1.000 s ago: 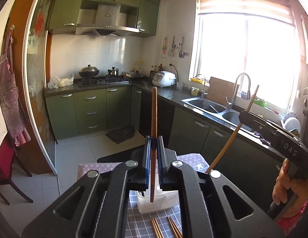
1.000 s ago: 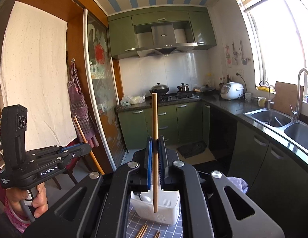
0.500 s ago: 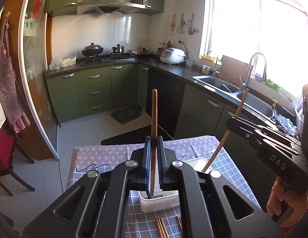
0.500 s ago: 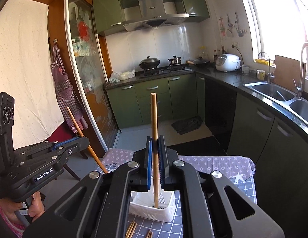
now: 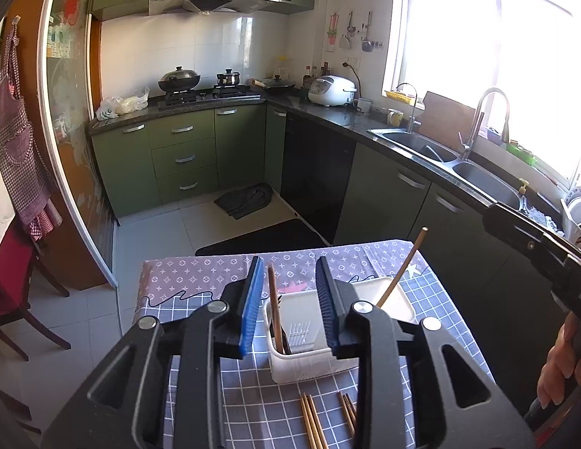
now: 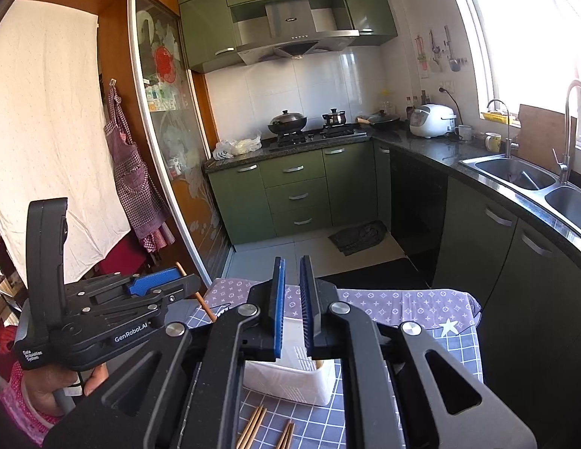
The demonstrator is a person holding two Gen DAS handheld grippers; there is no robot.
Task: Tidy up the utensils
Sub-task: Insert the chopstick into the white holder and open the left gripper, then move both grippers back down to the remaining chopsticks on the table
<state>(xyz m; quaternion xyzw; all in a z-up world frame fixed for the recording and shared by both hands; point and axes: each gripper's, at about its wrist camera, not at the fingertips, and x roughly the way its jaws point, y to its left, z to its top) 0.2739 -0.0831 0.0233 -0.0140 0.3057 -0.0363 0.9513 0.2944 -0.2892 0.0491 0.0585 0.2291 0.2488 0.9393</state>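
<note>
Presently, two chopsticks stand in the white holder (image 5: 309, 359) at mid-table — one dark (image 5: 274, 310), one pale (image 5: 401, 267) and leaning. Two loose bundles of chopsticks (image 5: 312, 421) lie on the checked cloth (image 5: 253, 400) toward the near edge. Your left gripper (image 5: 290, 299) is opening, its pads clear of the dark stick; your right gripper (image 6: 290, 308) is opening, nothing between.

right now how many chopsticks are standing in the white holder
2. A dark chopstick stands at the left end of the white holder, loose between the opening jaws of the left gripper. A pale chopstick leans out to the right. The gripper may hide more.
</note>
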